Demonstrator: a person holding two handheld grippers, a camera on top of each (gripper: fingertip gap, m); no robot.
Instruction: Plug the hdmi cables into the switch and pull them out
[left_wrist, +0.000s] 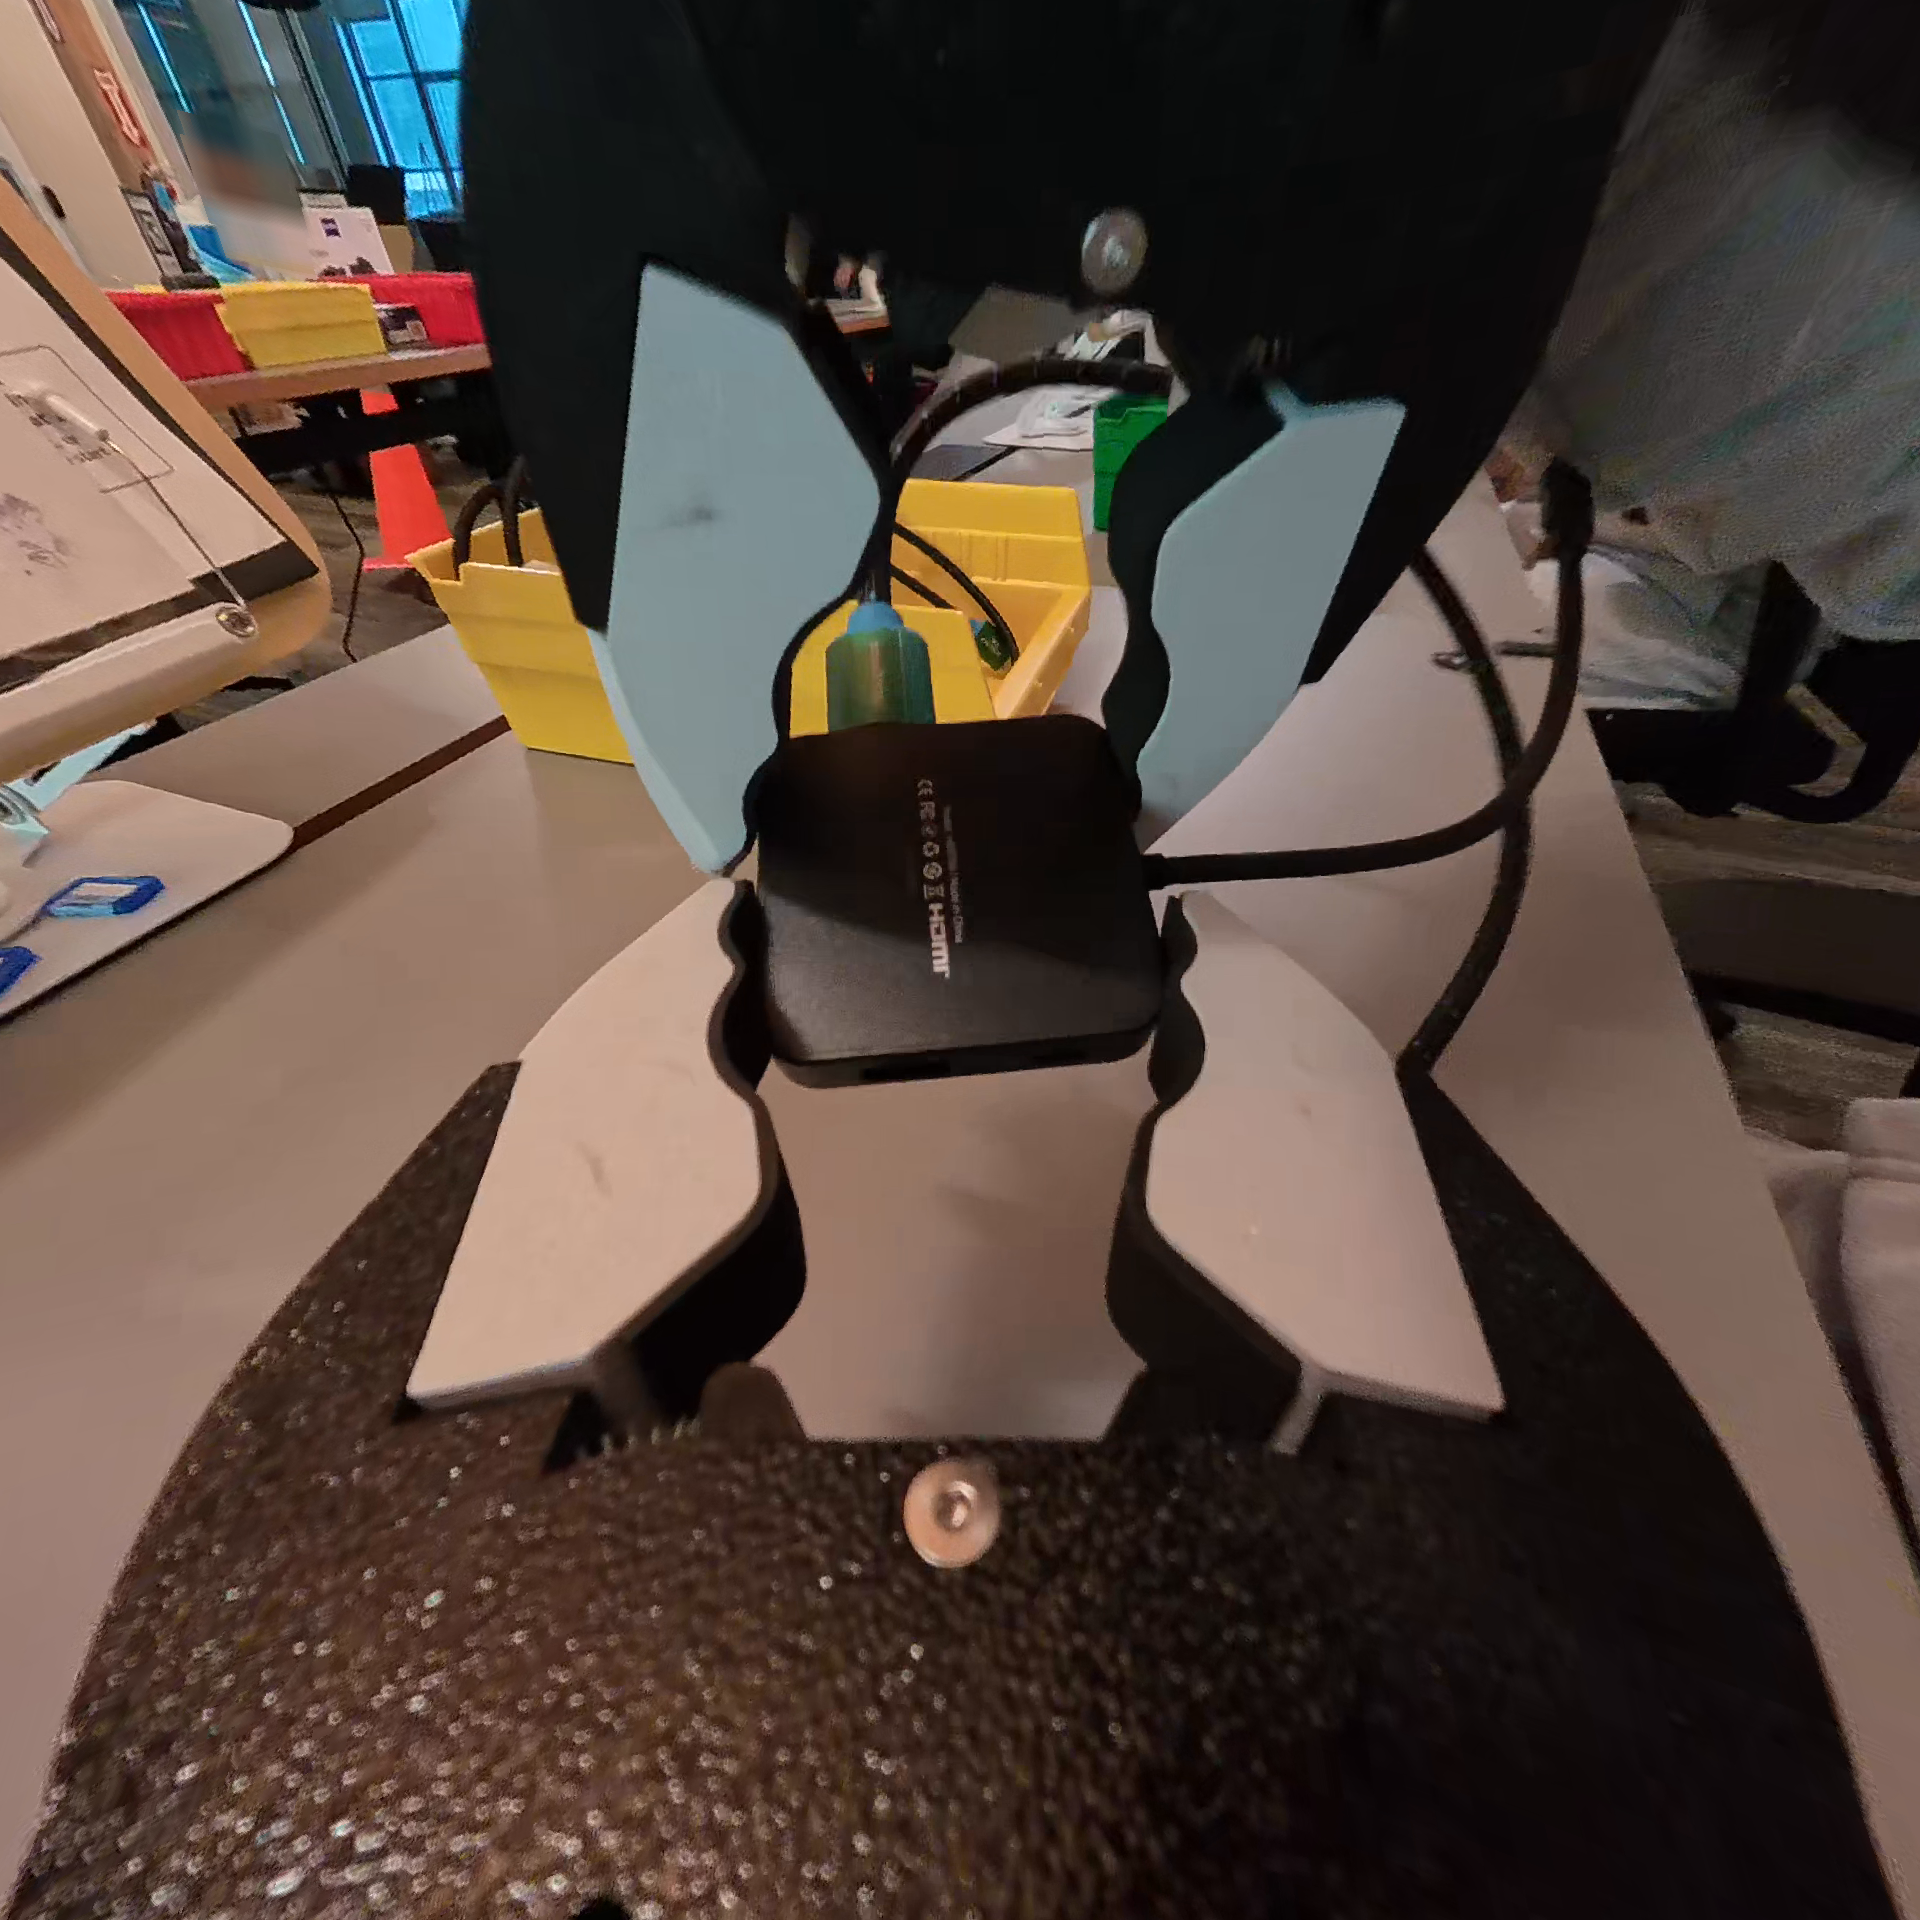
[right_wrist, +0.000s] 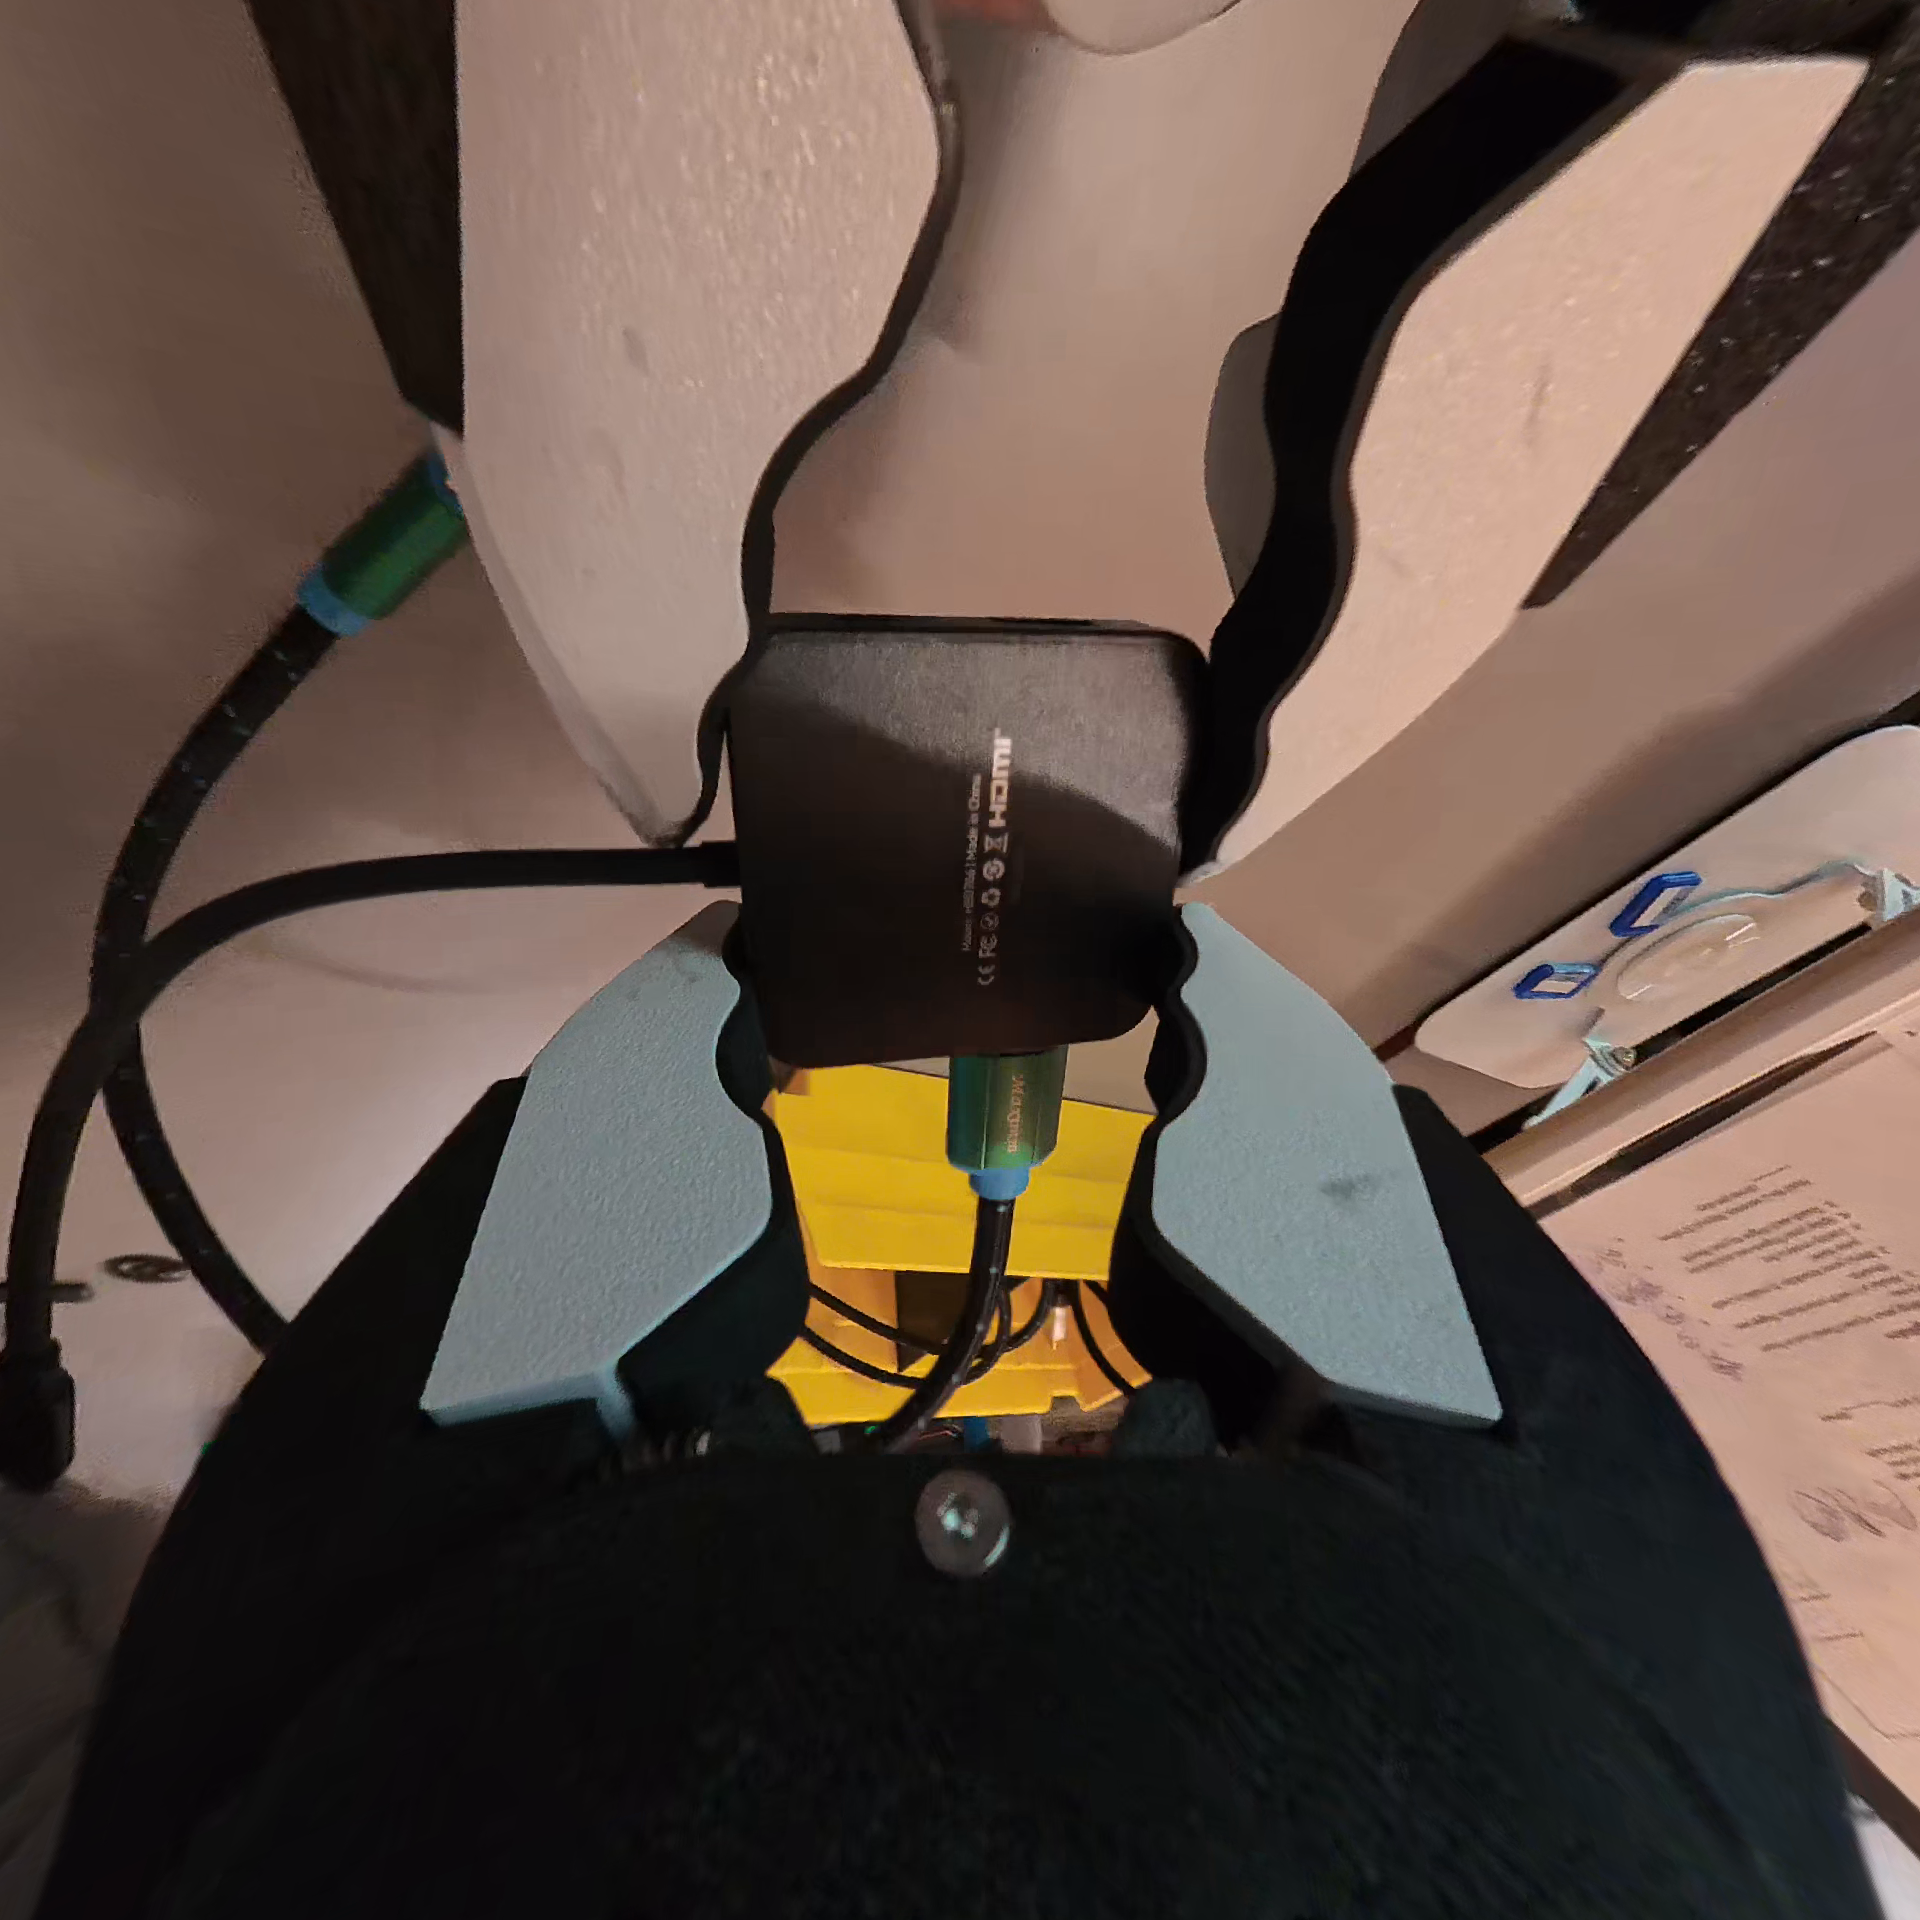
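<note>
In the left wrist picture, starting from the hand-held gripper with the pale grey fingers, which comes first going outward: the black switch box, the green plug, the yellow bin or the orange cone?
1. Black switch box, between the fingertips.
2. Green plug, at its far edge.
3. Yellow bin, behind on the table.
4. Orange cone, on the floor, far left.

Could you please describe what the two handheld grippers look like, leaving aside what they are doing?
The left gripper has a black, speckled, rough-textured body, pale grey flat finger plates with wavy black inner edges, and a silver screw at its centre. The right gripper has a matt black body, light blue finger plates of the same wavy-edged shape, and a matching silver screw. Neither gripper shows a cable of its own.
</note>
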